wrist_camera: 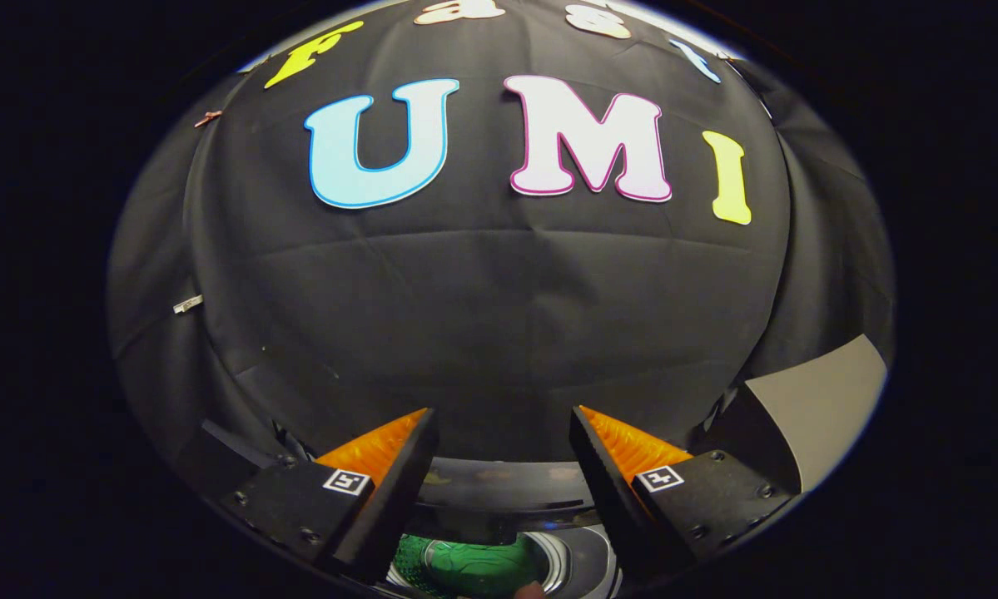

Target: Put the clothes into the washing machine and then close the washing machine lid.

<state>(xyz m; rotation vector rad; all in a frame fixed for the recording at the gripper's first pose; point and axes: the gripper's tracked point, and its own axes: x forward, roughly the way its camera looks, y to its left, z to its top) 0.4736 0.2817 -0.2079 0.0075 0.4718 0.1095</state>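
holding: your gripper (pixel 503 433) has fingers apart, nothing between them
clothes: green garment (pixel 474 566) below the fingers, inside the washing machine (pixel 507 491) drum
step: loading seems done
next: you likely reach for the lid, unseen here

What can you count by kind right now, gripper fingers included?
Gripper fingers, spread apart with nothing between them: 2
Square marker tags on the fingers: 2
Green cloth low between the fingers: 1
Round washing machine opening around the cloth: 1
Small clips on the booth's black wall: 2
Total: 8
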